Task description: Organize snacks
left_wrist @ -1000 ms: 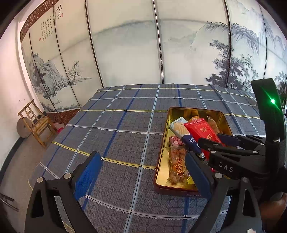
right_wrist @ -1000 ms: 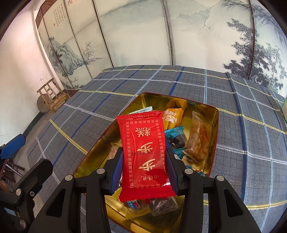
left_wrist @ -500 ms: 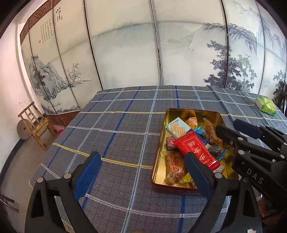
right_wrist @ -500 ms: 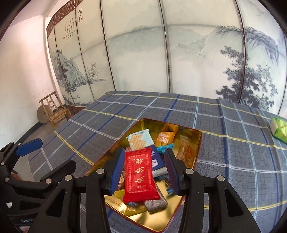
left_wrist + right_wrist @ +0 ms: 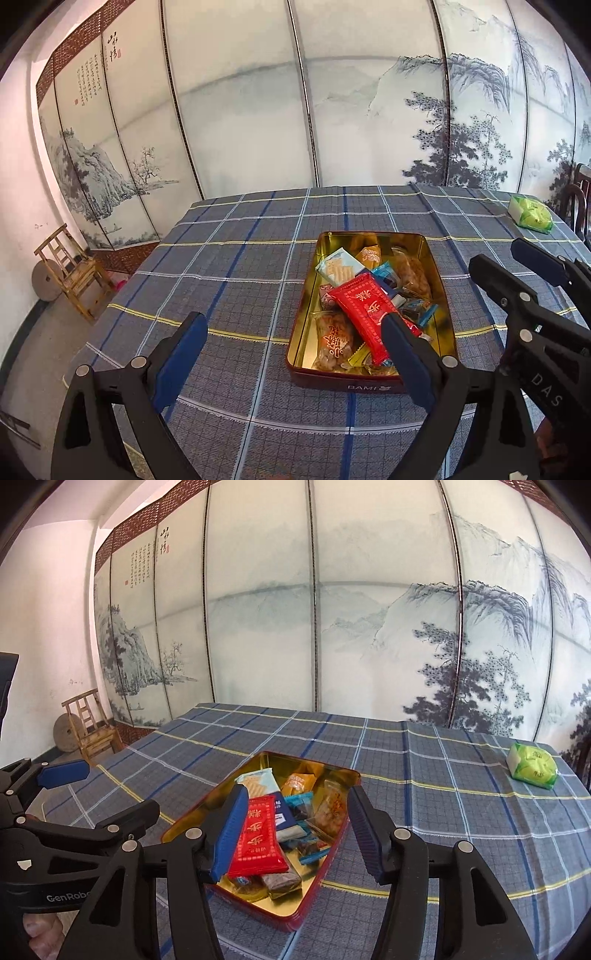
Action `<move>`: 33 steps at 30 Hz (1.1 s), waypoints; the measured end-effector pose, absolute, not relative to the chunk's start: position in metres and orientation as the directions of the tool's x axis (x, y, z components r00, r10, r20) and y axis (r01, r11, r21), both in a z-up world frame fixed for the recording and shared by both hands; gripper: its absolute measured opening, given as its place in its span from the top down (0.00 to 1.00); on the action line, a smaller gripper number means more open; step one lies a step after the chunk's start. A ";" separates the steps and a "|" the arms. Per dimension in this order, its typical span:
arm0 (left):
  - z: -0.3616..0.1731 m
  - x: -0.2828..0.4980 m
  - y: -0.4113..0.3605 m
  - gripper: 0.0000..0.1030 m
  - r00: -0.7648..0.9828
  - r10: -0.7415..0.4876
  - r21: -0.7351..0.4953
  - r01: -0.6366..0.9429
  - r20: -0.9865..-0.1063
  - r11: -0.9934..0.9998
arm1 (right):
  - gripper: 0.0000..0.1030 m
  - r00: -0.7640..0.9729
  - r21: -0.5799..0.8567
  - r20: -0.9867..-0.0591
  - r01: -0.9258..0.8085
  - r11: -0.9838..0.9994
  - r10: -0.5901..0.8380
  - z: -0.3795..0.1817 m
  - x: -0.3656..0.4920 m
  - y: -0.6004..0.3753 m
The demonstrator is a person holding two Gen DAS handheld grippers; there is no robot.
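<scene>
step in hand: red packet (image 5: 258,840) judged just dropped into the gold tin (image 5: 334,862); right gripper (image 5: 295,832) seen above the tin, its jaws just opened further, nothing pressed between the pads
right gripper state: jaws apart, empty; red packet seen through the gap but lying in the tin, not held
left gripper (image 5: 291,356) state: jaws spread wide, nothing between them, held over the plaid tablecloth (image 5: 221,266) just left of the tin
red packet place: flat on top of the other snacks, near end of the tin, slanted
tin place: on the tablecloth, roughly mid-table, lid not seen
next move (judged): one snack left outside, the green packet (image 5: 532,771), well apart from the tin at the far right of the table; a reach to the right is called for, jaws kept open, closed on the soft bag's sides, then carried back over the tin
counts: tins 1; red packets 1; green packets 1; grippers 2
counts, tin contents: at least eight wrapped snacks, exact number cannot be told, pile overlapped
background: painted screen (image 5: 258,110); wooden chair (image 5: 74,273), 1
</scene>
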State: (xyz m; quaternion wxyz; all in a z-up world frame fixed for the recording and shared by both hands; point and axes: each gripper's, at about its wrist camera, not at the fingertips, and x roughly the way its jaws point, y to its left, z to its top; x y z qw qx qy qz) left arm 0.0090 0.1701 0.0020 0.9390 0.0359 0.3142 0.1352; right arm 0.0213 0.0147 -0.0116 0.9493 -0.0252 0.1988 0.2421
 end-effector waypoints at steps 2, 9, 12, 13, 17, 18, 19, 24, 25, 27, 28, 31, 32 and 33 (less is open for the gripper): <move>0.004 0.005 0.166 0.09 0.771 0.275 0.156 -0.227 -0.574 0.961 | 0.42 0.812 0.054 -0.377 -0.461 0.886 0.446 -0.010 0.017 0.008; 0.008 -0.001 0.150 0.09 0.783 0.276 0.172 -0.217 -0.557 0.961 | 0.37 0.839 0.067 -0.345 -0.424 0.903 0.420 -0.003 0.006 -0.013; 0.007 -0.004 0.144 0.09 0.788 0.276 0.181 -0.210 -0.550 0.961 | 0.34 0.851 0.068 -0.331 -0.409 0.910 0.408 -0.001 0.001 -0.021; 0.007 -0.005 0.143 0.08 0.789 0.274 0.181 -0.208 -0.550 0.961 | 0.33 0.854 0.065 -0.327 -0.406 0.911 0.404 -0.001 0.000 -0.023; 0.004 -0.008 0.139 0.08 0.788 0.266 0.181 -0.197 -0.556 0.964 | 0.31 0.859 0.063 -0.322 -0.400 0.914 0.398 -0.003 -0.008 -0.029; 0.003 -0.008 0.137 0.08 0.787 0.263 0.181 -0.194 -0.558 0.964 | 0.31 0.859 0.061 -0.323 -0.399 0.915 0.396 -0.004 -0.009 -0.031; 0.002 -0.009 0.136 0.08 0.786 0.260 0.182 -0.189 -0.561 0.965 | 0.30 0.860 0.059 -0.324 -0.398 0.916 0.395 -0.004 -0.011 -0.031; 0.003 -0.011 0.132 0.07 0.790 0.251 0.191 -0.172 -0.560 0.967 | 0.30 0.860 0.059 -0.331 -0.390 0.919 0.387 -0.007 -0.013 -0.038; 0.004 -0.012 0.131 0.06 0.791 0.251 0.191 -0.172 -0.557 0.966 | 0.30 0.860 0.063 -0.332 -0.389 0.919 0.387 -0.007 -0.014 -0.039; 0.004 -0.012 0.130 0.06 0.793 0.250 0.191 -0.172 -0.555 0.967 | 0.30 0.861 0.063 -0.332 -0.387 0.920 0.385 -0.007 -0.014 -0.041; 0.004 -0.012 0.130 0.06 0.793 0.250 0.190 -0.172 -0.555 0.967 | 0.30 0.862 0.061 -0.333 -0.386 0.921 0.383 -0.007 -0.014 -0.041; 0.004 -0.012 0.129 0.06 0.793 0.252 0.191 -0.173 -0.555 0.966 | 0.29 0.862 0.063 -0.333 -0.384 0.921 0.382 -0.008 -0.014 -0.043; 0.004 -0.012 0.128 0.06 0.793 0.252 0.191 -0.173 -0.555 0.966 | 0.29 0.863 0.061 -0.332 -0.382 0.922 0.380 -0.008 -0.015 -0.043; 0.004 -0.012 0.129 0.06 0.793 0.253 0.192 -0.174 -0.554 0.966 | 0.29 0.864 0.060 -0.332 -0.381 0.922 0.379 -0.008 -0.015 -0.043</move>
